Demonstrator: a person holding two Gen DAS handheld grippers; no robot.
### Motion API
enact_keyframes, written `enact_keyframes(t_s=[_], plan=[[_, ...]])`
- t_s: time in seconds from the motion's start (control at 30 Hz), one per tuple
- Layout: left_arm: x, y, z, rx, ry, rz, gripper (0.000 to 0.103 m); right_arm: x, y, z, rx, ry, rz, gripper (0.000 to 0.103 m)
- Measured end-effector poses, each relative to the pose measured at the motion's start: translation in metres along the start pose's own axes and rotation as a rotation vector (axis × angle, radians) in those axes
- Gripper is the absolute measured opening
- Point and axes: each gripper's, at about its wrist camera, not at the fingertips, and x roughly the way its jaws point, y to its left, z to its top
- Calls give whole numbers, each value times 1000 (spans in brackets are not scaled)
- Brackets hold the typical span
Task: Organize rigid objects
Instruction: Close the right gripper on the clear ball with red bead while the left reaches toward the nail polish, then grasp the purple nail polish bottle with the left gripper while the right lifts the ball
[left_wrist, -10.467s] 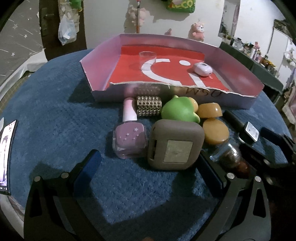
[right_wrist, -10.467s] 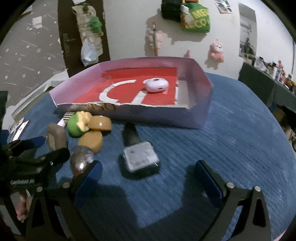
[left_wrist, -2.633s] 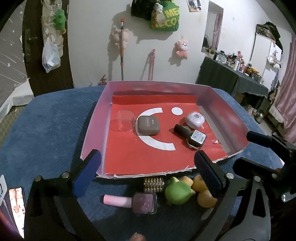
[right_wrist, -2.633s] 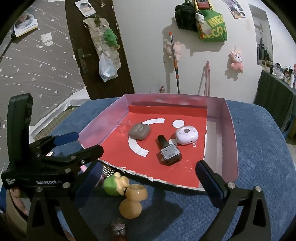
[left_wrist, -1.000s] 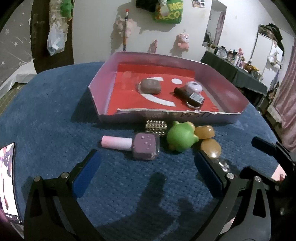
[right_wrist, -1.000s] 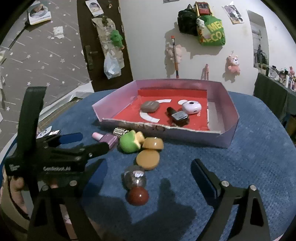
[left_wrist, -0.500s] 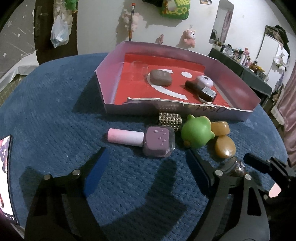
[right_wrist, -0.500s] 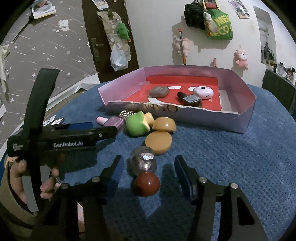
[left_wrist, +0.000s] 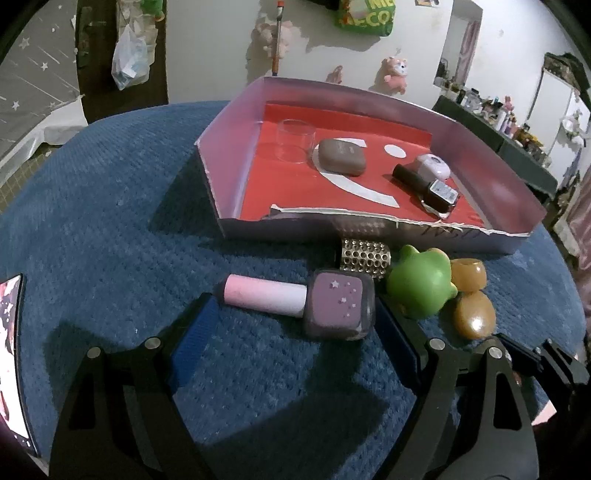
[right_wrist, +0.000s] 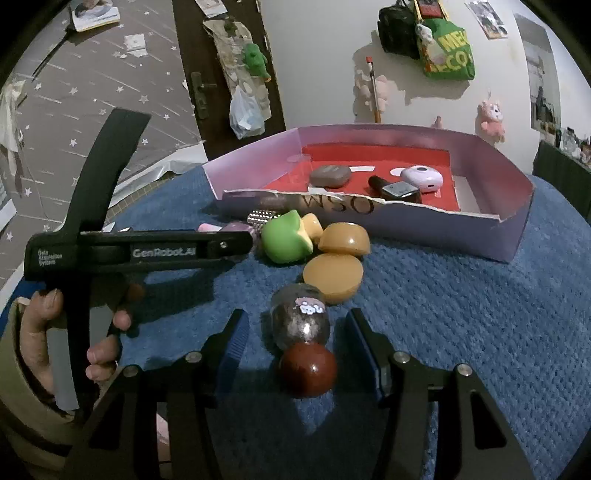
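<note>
Both grippers have sunk toward the blue knitted table (left_wrist: 110, 192) and narrowed their jaws. Left gripper (left_wrist: 291, 328) brackets the purple, star-dotted nail-polish bottle (left_wrist: 295, 304), pads apart from it. Right gripper (right_wrist: 301, 350) straddles a glittery round-capped bottle (right_wrist: 303, 339), not touching; its base is hard to make out.

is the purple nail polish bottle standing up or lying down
Lying down: the purple nail polish bottle rests on its side on the blue cloth, pink cap pointing left.

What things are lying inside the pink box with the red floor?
Inside the pink box: a clear cup, a brown case, a dark nail polish bottle and a white oval case. The bottle partly hides the white case, and the torn front wall covers the nearest floor strip.
</note>
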Motion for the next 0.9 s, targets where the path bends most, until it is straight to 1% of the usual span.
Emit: enact_keyframes(t_s=[0.03, 0.07, 0.1, 0.13, 0.3, 0.6, 0.9], plan=[[1, -3, 0, 10, 1, 11, 79, 1, 3, -1, -16, -3, -12, 55], [1, -5, 0, 20, -2, 18, 78, 1, 4, -1, -29, -5, -26, 44], [1, -7, 0, 30, -4, 29, 78, 2, 7, -3, -56, -7, -63, 39], [1, -9, 0, 41, -7, 37, 78, 2, 8, -3, -70, -10, -76, 33], [-2, -9, -1, 44, -15, 25, 78, 1, 5, -1, -64, -6, -63, 33], [-16, -9, -10, 42, -16, -8, 78, -8, 5, 9, -49, -3, -6, 33], [-37, -11, -13, 37, -52, -41, 78, -19, -5, 25, 3, -11, 20, 33]])
